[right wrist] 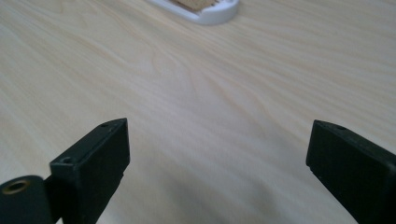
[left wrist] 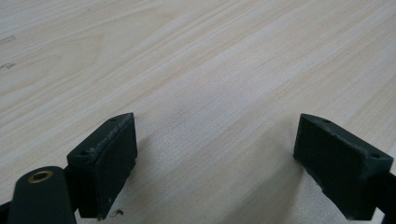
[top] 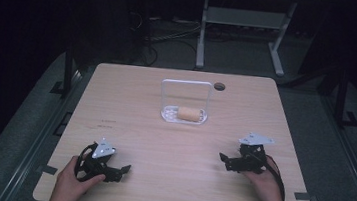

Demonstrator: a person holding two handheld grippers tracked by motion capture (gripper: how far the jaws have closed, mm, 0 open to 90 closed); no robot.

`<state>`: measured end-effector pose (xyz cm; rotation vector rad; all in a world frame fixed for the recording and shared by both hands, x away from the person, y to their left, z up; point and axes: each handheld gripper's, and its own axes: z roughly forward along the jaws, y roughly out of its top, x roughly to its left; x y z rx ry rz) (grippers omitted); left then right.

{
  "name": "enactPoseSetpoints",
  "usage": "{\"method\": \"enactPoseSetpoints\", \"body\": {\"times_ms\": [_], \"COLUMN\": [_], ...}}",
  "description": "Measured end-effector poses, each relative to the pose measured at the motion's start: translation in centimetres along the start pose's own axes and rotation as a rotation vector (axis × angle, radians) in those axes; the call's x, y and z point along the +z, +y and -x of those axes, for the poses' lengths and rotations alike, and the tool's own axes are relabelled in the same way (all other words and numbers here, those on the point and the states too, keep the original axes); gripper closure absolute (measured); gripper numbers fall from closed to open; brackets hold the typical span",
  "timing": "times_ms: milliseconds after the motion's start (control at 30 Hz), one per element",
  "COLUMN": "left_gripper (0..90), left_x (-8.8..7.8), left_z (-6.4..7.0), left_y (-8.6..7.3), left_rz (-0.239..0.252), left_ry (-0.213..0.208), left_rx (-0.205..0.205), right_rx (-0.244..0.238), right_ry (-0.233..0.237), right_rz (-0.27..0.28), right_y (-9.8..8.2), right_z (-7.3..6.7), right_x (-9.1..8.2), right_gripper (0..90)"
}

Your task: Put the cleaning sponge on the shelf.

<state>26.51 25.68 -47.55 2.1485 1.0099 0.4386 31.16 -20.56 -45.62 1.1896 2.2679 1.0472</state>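
A tan cylinder [top: 189,114] lies on its side in a small white tray [top: 169,114] with a tall white wire hoop [top: 187,83], at the middle back of the wooden table [top: 161,149]. My left gripper [top: 118,169] rests near the front left edge, held by a hand, its jaws open over bare wood [left wrist: 215,158]. My right gripper [top: 225,161] sits at the front right and points left toward the middle. Its jaws stand wide open with nothing between them [right wrist: 217,168]. The white tray's rim [right wrist: 210,16] shows at the top of the right gripper view.
A round cable hole [top: 219,86] sits near the table's back edge, right of the hoop. Grey tape marks [top: 303,196] lie at both front corners. Behind the table, the white legs of another desk [top: 202,32] stand on the dark floor.
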Motion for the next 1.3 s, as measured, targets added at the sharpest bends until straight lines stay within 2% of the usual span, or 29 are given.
{"method": "enactPoseSetpoints", "body": {"times_ms": [267,467,667,767,833,900,1300], "left_gripper": [12.8,12.9,12.9,12.9,12.9,12.8,12.9], "left_x": [0.0,0.0,0.0,0.0,0.0,0.0,0.0], "left_z": [0.0,0.0,0.0,0.0,0.0,0.0,0.0], "left_y": [0.0,0.0,0.0,0.0,0.0,0.0,0.0], "left_rz": [0.0,0.0,0.0,0.001,0.001,0.001,0.001], "left_ry": [0.0,0.0,0.0,0.002,0.002,0.001,0.002], "left_rx": [0.0,0.0,0.0,-0.002,-0.002,-0.001,-0.001], "right_rx": [0.036,0.054,0.074,0.079,0.089,0.076,0.075], "right_ry": [-0.023,-0.035,-0.047,-0.053,-0.043,-0.057,-0.056], "right_rz": [0.003,0.007,-0.027,-0.031,-0.069,-0.078,-0.078], "right_y": [-2.8,-4.6,-6.5,-6.8,-6.8,-6.7,-6.7], "right_z": [0.4,0.6,0.5,0.4,0.5,0.3,0.3], "right_x": [-2.3,-3.3,-3.8,-4.1,-3.9,-3.7,-3.7], "right_gripper": [2.8,2.8,2.6,2.5,2.3,2.3,2.3]}}
